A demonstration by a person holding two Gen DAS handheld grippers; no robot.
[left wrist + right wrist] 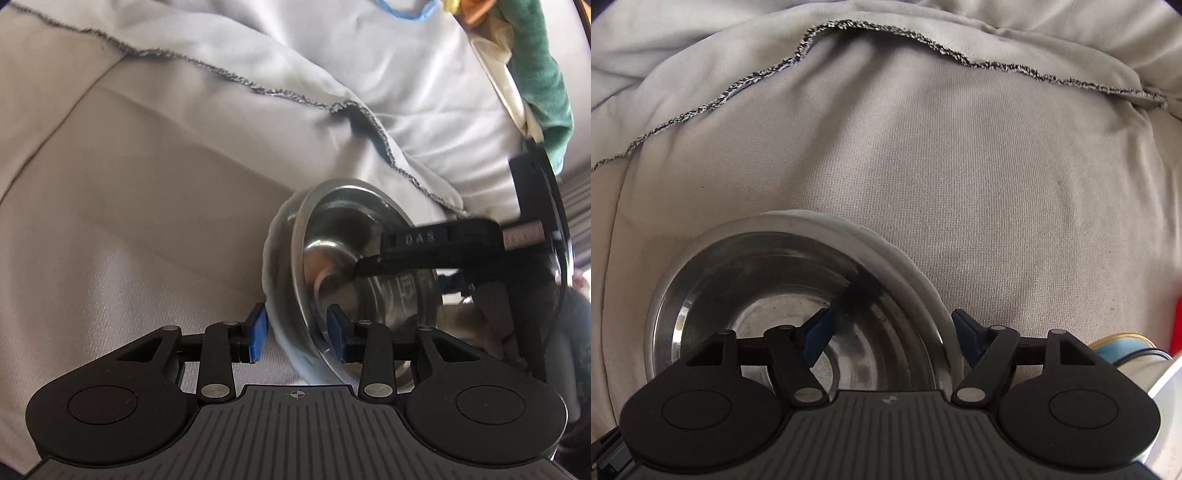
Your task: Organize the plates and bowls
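Steel bowl [798, 295] sits nested in a white dish [923, 284], whose rim shows just outside the steel rim. The stack lies on grey cloth [960, 166], near the centre of the covered surface.

Left gripper [297, 330]: jaws straddle the stacked rims at the near edge, one blue pad [258, 332] outside the white dish, the other inside the steel bowl. Pads look close on the rims, but a gap shows on the outer side; I cannot tell whether they actually pinch. The straddle is presumably there to take both rims in one bite, so the stack would move as a unit.

Right gripper [890, 336]: jaws spread, one finger inside the bowl, the other outside the white rim on the right. No contact visible. In the left view its finger reaches into the bowl from the right.

Judgement: a grip on opposite sides would keep the stack level (a single rim pinch would let it tip).

Far right in the right view: a gold-rimmed blue dish [1123, 343], partly cut off, possibly another piece to sort.
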